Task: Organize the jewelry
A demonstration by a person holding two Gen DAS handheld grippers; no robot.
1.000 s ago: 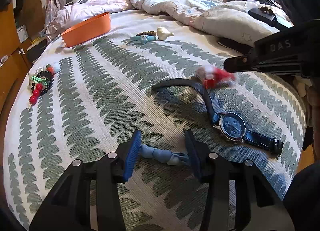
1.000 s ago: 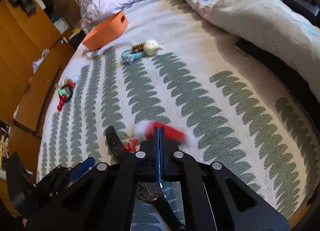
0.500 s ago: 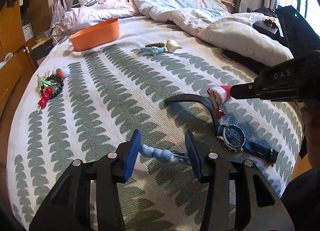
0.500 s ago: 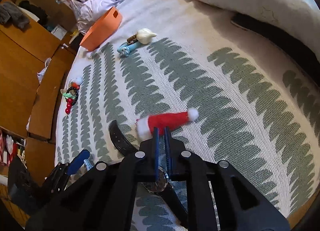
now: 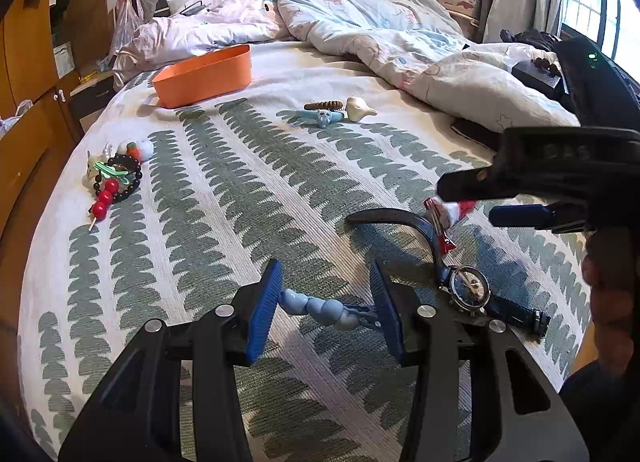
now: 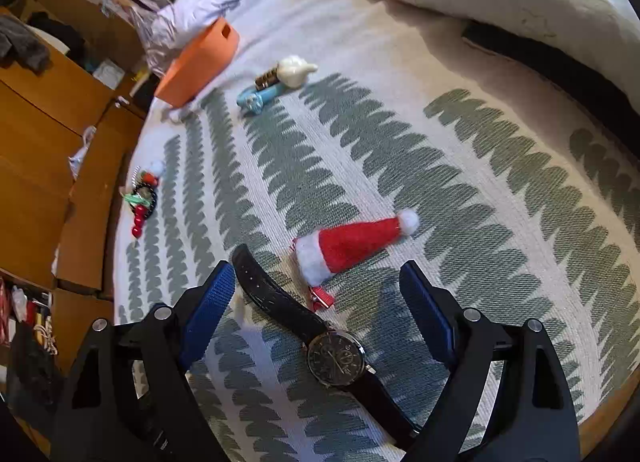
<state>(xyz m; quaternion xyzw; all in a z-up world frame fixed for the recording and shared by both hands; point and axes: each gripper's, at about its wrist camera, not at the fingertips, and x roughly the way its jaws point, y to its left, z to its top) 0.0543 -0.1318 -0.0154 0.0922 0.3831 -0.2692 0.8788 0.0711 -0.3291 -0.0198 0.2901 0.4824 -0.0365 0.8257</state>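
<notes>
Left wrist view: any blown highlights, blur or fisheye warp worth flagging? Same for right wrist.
Left wrist view: window at the upper right edge is blown out, daylight rakes from that side, bed edges bow with fisheye, and the small red felt Santa hat clip is soft and partly hidden behind the right tongs. Right wrist view: dimmer and warmer, the hat clip and the black-strapped wristwatch are sharp, with strong barrel warp at the rim.

- We see a rumpled duvet (image 5: 400, 50) heaped at the bed's far side.
- Wooden cabinets (image 6: 36, 134) stand beside the bed.
- A leaf-patterned bedspread (image 5: 240, 198) covers the mattress.
</notes>
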